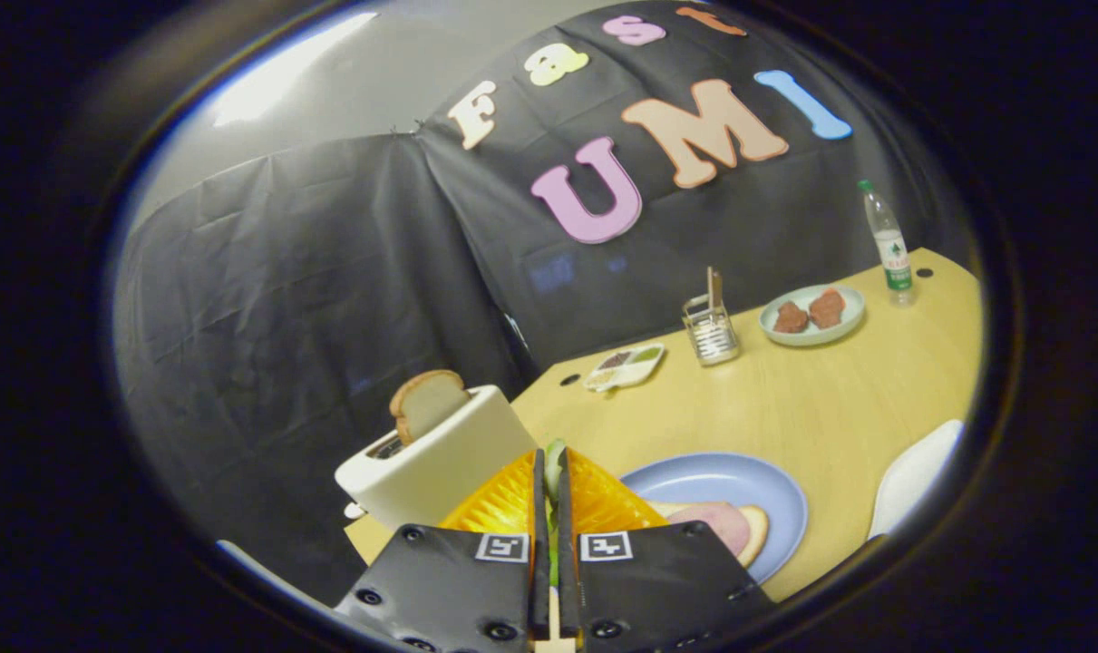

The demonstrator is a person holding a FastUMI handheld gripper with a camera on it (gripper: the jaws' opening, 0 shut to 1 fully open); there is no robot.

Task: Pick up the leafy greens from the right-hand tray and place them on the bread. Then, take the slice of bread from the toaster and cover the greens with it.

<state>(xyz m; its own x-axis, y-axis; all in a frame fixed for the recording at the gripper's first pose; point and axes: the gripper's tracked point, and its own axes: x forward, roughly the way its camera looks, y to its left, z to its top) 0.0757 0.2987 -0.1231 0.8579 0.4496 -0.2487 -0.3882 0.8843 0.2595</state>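
Tool [553, 508] clamped on leafy greens [555, 464] — thin strip, prob. upright, edge-on btwn fingers — toaster [440, 458] just left

Matt wood table [802, 408]; glossy plastic toaster [449, 458]; wire rack [710, 331].

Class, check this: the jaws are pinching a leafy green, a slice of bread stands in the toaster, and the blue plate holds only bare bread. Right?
One error: in the gripper view, the blue plate holds bread topped with a pink ham slice. The leafy green and toaster details stand.
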